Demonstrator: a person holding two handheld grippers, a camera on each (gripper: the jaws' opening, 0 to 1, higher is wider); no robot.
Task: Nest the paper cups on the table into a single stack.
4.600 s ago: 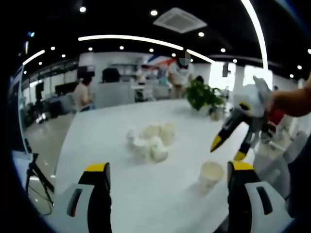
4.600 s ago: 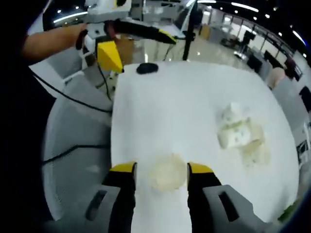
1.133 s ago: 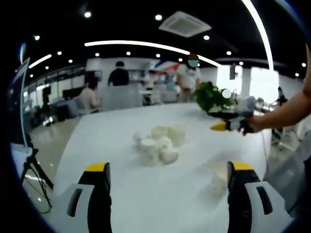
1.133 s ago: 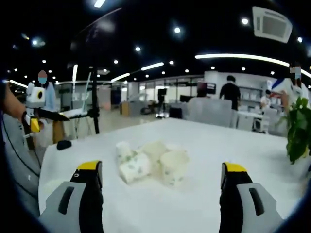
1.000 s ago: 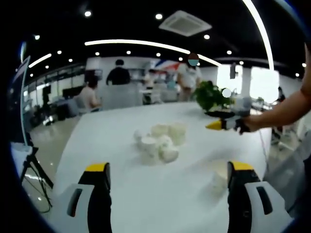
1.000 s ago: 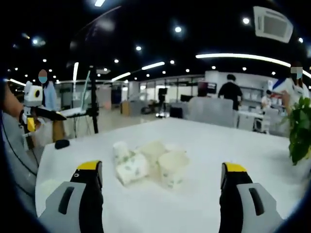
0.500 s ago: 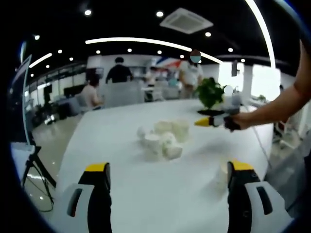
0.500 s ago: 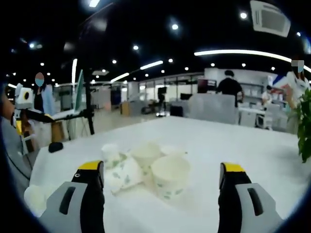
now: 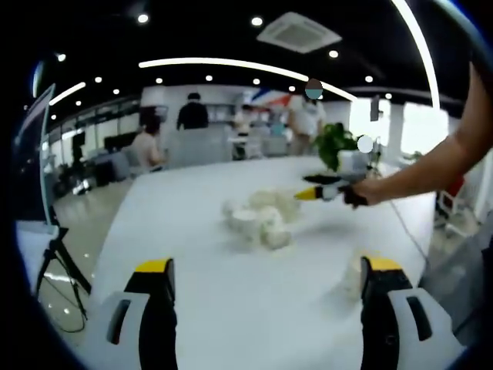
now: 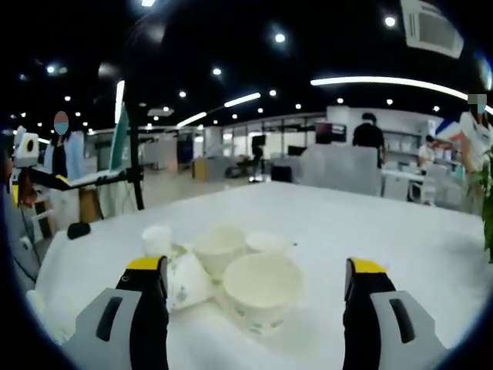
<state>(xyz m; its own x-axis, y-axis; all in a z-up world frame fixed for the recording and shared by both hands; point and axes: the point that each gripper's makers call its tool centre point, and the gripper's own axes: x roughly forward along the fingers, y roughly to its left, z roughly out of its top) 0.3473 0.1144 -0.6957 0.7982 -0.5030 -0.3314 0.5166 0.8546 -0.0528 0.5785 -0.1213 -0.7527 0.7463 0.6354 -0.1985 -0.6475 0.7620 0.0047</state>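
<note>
Right gripper (image 10: pixel 250 297) is hovering with jaws wide apart and empty, facing the cup pile (image 10: pixel 219 270) on the table (image 10: pixel 400 231); the nearest cup (image 10: pixel 262 291), upright, is lying straight ahead between them. Left gripper (image 9: pixel 266 301), equally spread and empty, is sitting well back; the lone cup (image 9: pixel 352 275) is by its right jaw.

Both views face the cup cluster (image 9: pixel 259 218) (image 10: pixel 231 276): left seemingly farther back, right close and low.

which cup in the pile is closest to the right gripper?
The big upright paper cup with its open mouth up, between the right hand-held gripper jaws. The other cups sit behind or left.
</note>
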